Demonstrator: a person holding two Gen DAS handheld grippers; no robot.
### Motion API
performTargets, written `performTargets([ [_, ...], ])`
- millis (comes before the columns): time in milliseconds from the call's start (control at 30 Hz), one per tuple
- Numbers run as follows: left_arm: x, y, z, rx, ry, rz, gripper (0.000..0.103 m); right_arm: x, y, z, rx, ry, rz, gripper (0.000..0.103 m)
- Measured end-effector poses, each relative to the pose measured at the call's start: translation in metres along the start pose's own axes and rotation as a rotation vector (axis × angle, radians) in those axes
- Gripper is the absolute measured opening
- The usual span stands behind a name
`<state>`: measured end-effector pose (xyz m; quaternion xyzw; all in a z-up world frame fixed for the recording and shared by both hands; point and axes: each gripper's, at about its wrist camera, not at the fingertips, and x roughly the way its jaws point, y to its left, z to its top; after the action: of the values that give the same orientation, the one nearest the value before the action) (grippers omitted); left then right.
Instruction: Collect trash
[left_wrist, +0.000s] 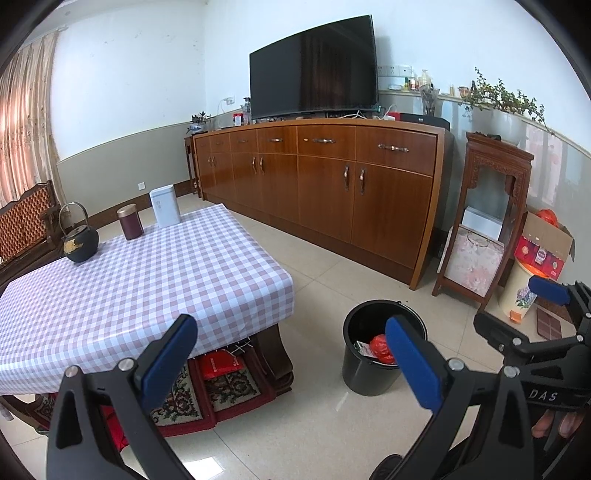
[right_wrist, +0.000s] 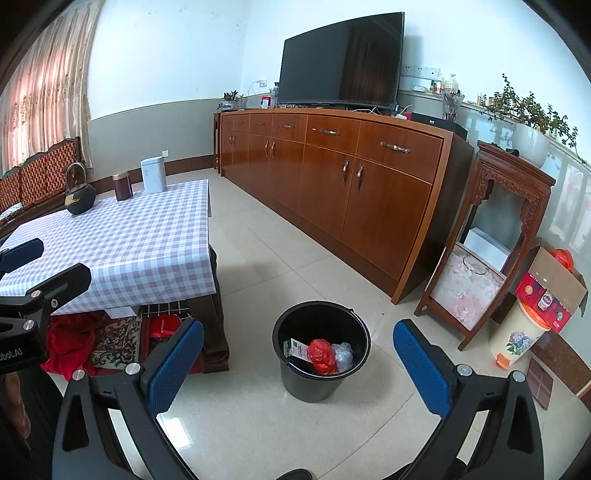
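Both my grippers hang over the tiled floor with their blue-padded jaws spread wide and nothing between them. My left gripper (left_wrist: 291, 347) points at the floor between the black bucket (left_wrist: 364, 373) and the low table (left_wrist: 147, 273); the bucket stands just to the right of its gap, partly behind the right finger. My right gripper (right_wrist: 298, 354) is lined up with the bucket (right_wrist: 320, 380), which shows squarely between the two fingers, a little ahead of their tips and not touched by either.

Inside the bucket lie the trash pieces: a crumpled red bag (right_wrist: 320, 355) in the middle, a white printed paper packet (right_wrist: 298, 350) against it on the table side, and a wad of clear plastic (right_wrist: 341, 355) on the side away from the table.

The bucket stands on the floor near the table's corner, clear of it. On the table's checked cloth, at the end far from the bucket, stand a black kettle (left_wrist: 79, 240), a dark red tin (left_wrist: 130, 222) and a white canister (left_wrist: 164, 206). Beyond the bucket runs the long wooden sideboard (right_wrist: 351, 177).
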<state>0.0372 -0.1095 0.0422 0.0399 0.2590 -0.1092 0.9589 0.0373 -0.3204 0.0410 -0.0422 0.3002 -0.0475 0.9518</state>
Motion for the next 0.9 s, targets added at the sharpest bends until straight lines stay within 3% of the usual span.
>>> performTargets([
  [900, 0.0015, 0.0007, -0.0007, -0.011, 0.000, 0.001, 0.102, -0.0033, -0.0023, 0.0021, 0.003, -0.001, 0.005, 0.103],
])
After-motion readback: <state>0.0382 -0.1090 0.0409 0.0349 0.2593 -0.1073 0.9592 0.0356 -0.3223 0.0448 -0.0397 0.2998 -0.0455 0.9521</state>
